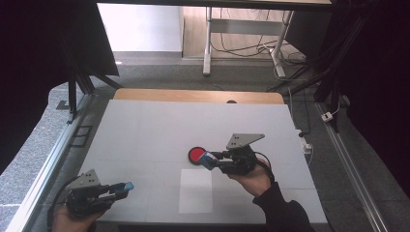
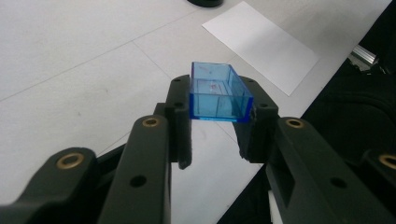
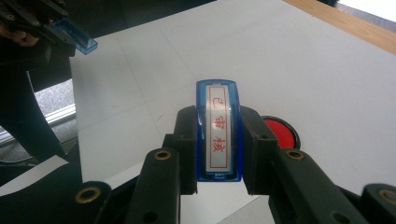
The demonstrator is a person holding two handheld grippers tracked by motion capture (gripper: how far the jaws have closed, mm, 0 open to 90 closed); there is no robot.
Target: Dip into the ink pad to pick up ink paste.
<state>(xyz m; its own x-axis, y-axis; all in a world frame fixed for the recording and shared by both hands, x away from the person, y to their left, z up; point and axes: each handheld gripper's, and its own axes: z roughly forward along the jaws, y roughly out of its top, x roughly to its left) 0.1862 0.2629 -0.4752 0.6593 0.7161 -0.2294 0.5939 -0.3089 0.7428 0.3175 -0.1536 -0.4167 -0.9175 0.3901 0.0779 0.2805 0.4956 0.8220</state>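
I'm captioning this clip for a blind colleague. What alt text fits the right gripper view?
The right gripper clamps a blue stamp, its white label with red characters facing the camera, above a white table. A round red ink pad lies just behind the jaws, and at upper left the left gripper holds a clear blue cap.

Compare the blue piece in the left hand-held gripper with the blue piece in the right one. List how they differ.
The blue cap is an open, hollow, see-through shell; the blue stamp carries a white label with red characters.
The cap is held low near the table's near left corner by the left hand-held gripper; the stamp is held by the right hand-held gripper beside the red ink pad.
Both are blue plastic, oblong, and clamped between shut jaws.
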